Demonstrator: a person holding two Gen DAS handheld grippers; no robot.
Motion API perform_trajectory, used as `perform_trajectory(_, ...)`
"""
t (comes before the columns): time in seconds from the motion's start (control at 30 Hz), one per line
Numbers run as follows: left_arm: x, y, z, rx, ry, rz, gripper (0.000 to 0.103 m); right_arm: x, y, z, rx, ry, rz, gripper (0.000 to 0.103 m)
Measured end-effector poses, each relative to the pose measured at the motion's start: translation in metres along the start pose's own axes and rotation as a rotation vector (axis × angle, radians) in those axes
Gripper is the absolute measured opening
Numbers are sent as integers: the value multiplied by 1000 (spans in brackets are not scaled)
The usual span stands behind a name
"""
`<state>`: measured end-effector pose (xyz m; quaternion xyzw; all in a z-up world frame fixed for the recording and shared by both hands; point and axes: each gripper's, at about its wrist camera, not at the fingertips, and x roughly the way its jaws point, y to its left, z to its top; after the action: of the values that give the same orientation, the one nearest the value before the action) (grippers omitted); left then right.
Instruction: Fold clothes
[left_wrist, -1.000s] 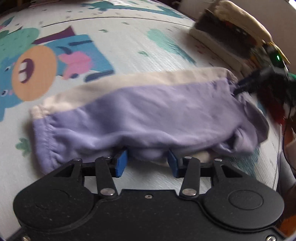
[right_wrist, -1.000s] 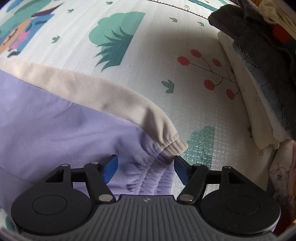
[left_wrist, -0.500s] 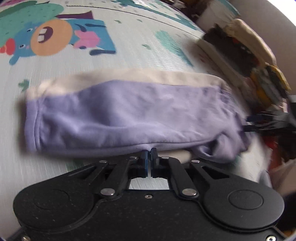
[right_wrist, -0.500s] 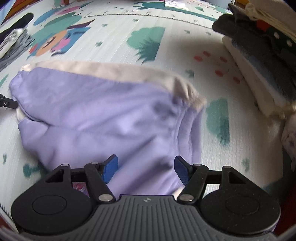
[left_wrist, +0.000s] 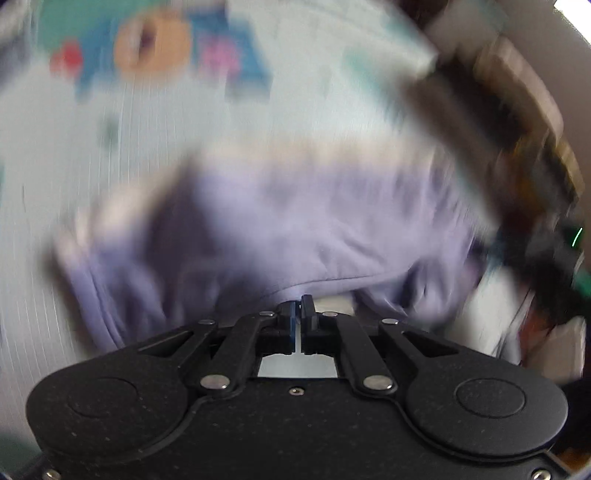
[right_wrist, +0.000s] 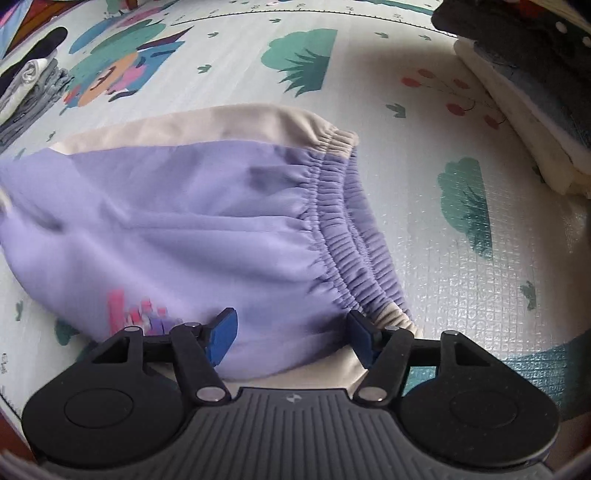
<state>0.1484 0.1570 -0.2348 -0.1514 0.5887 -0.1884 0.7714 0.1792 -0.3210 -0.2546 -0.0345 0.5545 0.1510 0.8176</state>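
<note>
Lilac shorts (right_wrist: 192, 221), cream-trimmed, gathered elastic waistband

Cartoon-printed play mat (right_wrist: 461, 280) as floor, soft daylight, possibly a pale wall (left_wrist: 546, 55) beyond

My left gripper (left_wrist: 298, 308) has its blue-padded jaws pressed together on the near hem of the lavender garment with a cream band (left_wrist: 314, 221). The garment is bunched on the pale cartoon-printed foam mat (left_wrist: 74, 155). Motion blur obscures finer detail.
</note>
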Motion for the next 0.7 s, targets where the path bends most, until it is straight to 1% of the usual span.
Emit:
perform_trajectory(0.03, 6, 2, -12, -10, 45, -8, 0, -1, -2, -2, -1, -4, 4, 65)
perform_trajectory(0.07, 11, 3, -24, -17, 80, -6, 0, -1, -4, -4, -3, -3, 5, 60)
perform_trajectory(0.1, 15, 4, -37, -15, 110, 1, 0, 0, -8, -6, -3, 1, 10, 52)
perform_trajectory(0.17, 19, 7, -55, -31, 150, 26, 0, 1, -15, -8, 6, 4, 20, 44)
perform_trajectory(0.2, 16, 12, -60, -55, 138, 2, 0, 1, -17, -8, 10, 2, 22, 41)
perform_trajectory(0.23, 9, 18, -59, -69, 112, 17, 0, 0, -18, -8, 9, 4, 23, 40)
perform_trajectory(0.27, 3, 23, -58, -83, 86, 31, 0, 0, -18, -7, 2, 8, 19, 36)
perform_trajectory(0.3, -5, 31, -57, -93, 51, 66, 0, 0, -17, -6, -12, 10, 6, 32)
perform_trajectory(0.33, -14, 38, -59, -110, 17, 93, 0, -1, -16, -4, -28, 6, -1, 32)
perform_trajectory(0.37, -19, 45, -60, -135, 5, 114, 0, -3, -15, -2, -39, -1, 0, 33)
perform_trajectory(0.4, -23, 52, -62, -152, 9, 121, 8, -4, -15, 1, -34, -7, 5, 39)
perform_trajectory(0.43, -27, 58, -64, -169, 3, 115, 27, -5, -16, 4, -25, -13, 10, 45)
perform_trajectory(0.47, -29, 63, -65, -192, -16, 111, 33, -4, -16, 6, -15, -15, 15, 54)
perform_trajectory(0.5, -29, 67, -63, -211, -26, 102, 37, -2, -17, 8, -3, -14, 19, 55)
perform_trajectory(0.57, -28, 72, -59, -254, -43, 75, 40, 2, -15, 11, 0, -13, 18, 55)
perform_trajectory(0.6, -29, 72, -58, -286, -47, 48, 48, 3, -13, 11, -14, -12, 10, 57)
perform_trajectory(0.63, -33, 73, -56, -287, -26, -2, 56, 4, -11, 11, -22, -11, 4, 58)
perform_trajectory(0.67, -36, 74, -55, -288, -4, -53, 57, 4, -10, 11, -22, -9, 2, 58)
perform_trajectory(0.7, -42, 77, -56, -265, 7, -104, 58, 2, -10, 11, -15, -10, 6, 59)
